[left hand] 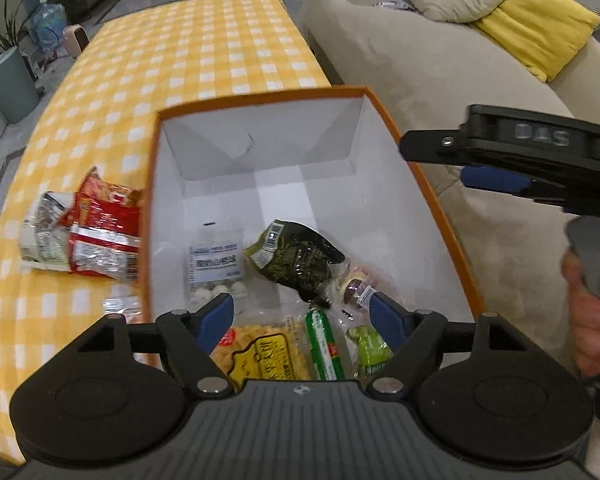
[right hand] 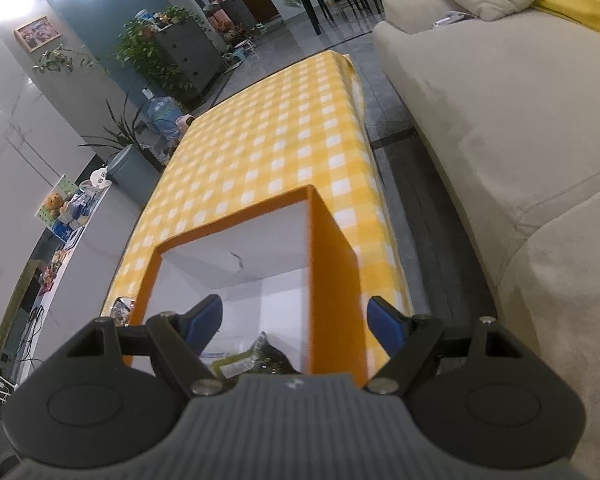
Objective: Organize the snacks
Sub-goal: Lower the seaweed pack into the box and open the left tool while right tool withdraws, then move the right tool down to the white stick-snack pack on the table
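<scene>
An orange box (left hand: pixel 260 100) with white inner walls stands on the yellow checked table (left hand: pixel 180 60). Inside lie a clear bag of white balls (left hand: pixel 216 264), a dark green packet (left hand: pixel 296 256), a yellow snack bag (left hand: pixel 260 352), a green stick (left hand: pixel 322 344) and a light green packet (left hand: pixel 370 350). My left gripper (left hand: pixel 300 304) hangs open above them with nothing between its pads. Left of the box lie a red packet (left hand: pixel 100 232) and a silvery packet (left hand: pixel 46 232). My right gripper (right hand: pixel 295 303) is open over the box's right wall (right hand: pixel 332 280); its fingers (left hand: pixel 428 146) show in the left wrist view.
A beige sofa (left hand: pixel 420 60) with a yellow cushion (left hand: pixel 536 28) runs along the table's right side, across a narrow strip of floor (right hand: pixel 420 184). A grey bin (left hand: pixel 12 80) and plants stand off the table's left. A hand (left hand: pixel 592 312) holds the right gripper.
</scene>
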Demonstrator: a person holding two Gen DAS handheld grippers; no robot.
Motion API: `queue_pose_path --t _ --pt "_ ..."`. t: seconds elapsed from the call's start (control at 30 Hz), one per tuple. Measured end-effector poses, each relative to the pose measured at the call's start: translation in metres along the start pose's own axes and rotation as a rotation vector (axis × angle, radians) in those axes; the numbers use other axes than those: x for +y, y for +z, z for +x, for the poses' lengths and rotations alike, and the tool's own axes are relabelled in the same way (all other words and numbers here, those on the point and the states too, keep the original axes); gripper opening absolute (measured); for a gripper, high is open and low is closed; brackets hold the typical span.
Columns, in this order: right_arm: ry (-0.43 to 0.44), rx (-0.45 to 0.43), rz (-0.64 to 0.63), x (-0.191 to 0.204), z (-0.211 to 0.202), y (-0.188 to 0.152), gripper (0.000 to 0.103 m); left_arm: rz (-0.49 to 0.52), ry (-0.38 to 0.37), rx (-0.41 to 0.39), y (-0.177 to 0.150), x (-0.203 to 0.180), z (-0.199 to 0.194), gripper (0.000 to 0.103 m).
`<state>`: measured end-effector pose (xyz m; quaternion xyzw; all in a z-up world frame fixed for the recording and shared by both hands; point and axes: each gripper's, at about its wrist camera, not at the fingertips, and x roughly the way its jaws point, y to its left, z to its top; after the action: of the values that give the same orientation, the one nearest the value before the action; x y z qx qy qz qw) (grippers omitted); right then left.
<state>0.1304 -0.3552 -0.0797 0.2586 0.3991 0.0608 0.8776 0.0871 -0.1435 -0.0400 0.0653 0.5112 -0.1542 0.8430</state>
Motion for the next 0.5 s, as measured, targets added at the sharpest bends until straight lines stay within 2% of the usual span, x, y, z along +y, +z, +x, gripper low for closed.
queue_pose_path --t 0.2,0.37,0.5 --pt "0.012 -0.011 -0.024 0.026 -0.005 -0.003 0.078 -0.027 0.001 -0.001 -0.011 0.021 -0.036 0.091" --pt "0.046 -0.003 -0.088 0.058 -0.007 -0.010 0.078 -0.075 0.030 -0.051 -0.025 0.053 -0.072 0.091" --pt "0.091 0.017 -0.128 0.083 -0.011 -0.022 0.077 -0.134 0.100 -0.081 -0.035 0.086 -0.088 0.091"
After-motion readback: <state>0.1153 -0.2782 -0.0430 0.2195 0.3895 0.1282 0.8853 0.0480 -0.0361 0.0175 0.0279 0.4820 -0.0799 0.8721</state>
